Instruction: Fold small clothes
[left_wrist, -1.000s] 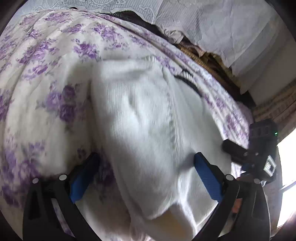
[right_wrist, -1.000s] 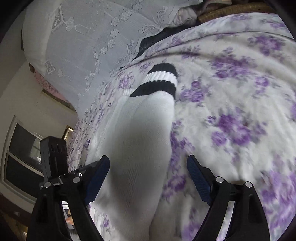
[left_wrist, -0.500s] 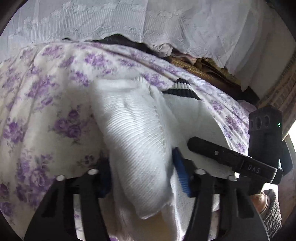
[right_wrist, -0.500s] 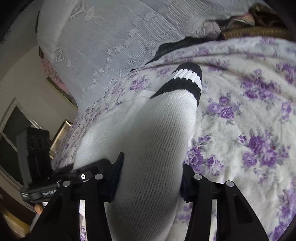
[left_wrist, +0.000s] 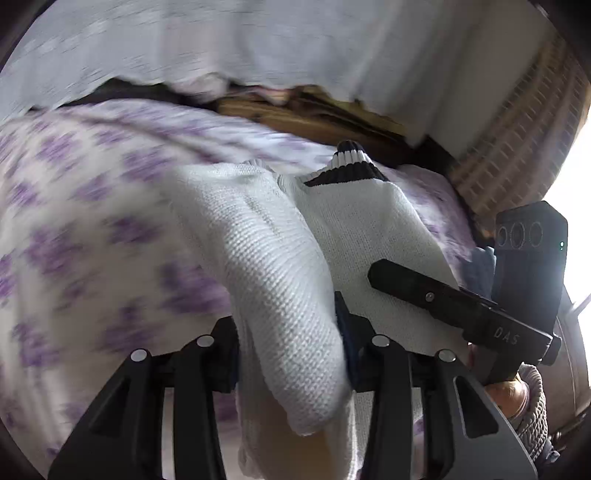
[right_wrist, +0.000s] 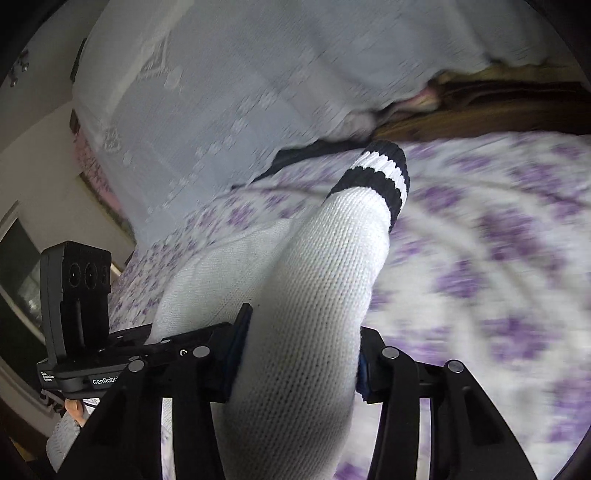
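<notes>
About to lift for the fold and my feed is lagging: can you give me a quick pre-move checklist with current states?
1. Left gripper shut on the white sock: ok.
2. Right gripper shut on the striped sock: ok.
3. Striped cuff free, not pinched: ok.
4. Grippers apart, not colliding: ok.
5. Toe ends aligned: cannot tell.
6. Floral bedspread not caught in either grip: cannot tell.

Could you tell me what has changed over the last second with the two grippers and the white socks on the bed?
Both grippers closed: the left gripper clamped the plain white knit sock, and the right gripper clamped the white sock with a black-striped cuff. Both socks were lifted, toe ends raised off the purple-flowered bedspread. The cuffs appear to remain on the bedspread, and the socks remain side by side.
</notes>
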